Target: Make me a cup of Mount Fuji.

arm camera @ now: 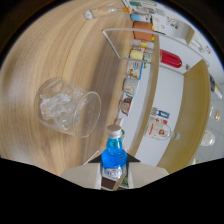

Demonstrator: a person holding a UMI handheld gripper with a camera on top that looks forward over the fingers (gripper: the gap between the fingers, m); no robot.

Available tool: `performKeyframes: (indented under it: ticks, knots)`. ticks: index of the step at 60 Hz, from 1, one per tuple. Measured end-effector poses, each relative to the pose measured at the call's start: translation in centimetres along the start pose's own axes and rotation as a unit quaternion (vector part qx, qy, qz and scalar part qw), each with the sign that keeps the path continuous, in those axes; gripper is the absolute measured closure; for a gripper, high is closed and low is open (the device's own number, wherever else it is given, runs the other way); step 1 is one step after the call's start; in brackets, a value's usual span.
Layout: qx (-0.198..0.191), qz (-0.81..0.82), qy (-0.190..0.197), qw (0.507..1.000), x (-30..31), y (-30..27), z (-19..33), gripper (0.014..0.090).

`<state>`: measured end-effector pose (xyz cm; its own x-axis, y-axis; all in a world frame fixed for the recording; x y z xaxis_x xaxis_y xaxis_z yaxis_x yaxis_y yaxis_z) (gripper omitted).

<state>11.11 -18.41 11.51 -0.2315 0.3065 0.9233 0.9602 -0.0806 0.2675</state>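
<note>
A small bottle of blue liquid (114, 156) with a silver cap on stands between my two pale fingers (82, 176), which press on its lower part from both sides. My gripper (114, 176) is shut on it. The whole view is rolled sideways. Just beyond the bottle's cap, to one side, a clear glass full of ice cubes (67, 107) rests on the wooden counter (65, 45). The bottle's base is hidden behind the fingers.
A wire-framed rack (135, 55) with several jars and bottles runs along the counter's far edge. Beyond it are a red object (171, 59), a labelled bottle (159, 127) and wooden shelving (197, 100). A clear glass item (95, 12) lies far down the counter.
</note>
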Motion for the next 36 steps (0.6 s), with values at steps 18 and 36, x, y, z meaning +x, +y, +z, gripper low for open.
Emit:
performKeyframes:
  ticks: [18,36]
  knots:
    - [0.080,0.279,-0.005,0.957,3.7,0.5,-3.3,0.0687]
    - [0.095,0.634,-0.044,0.767,2.3,7.5,-5.3,0.0686]
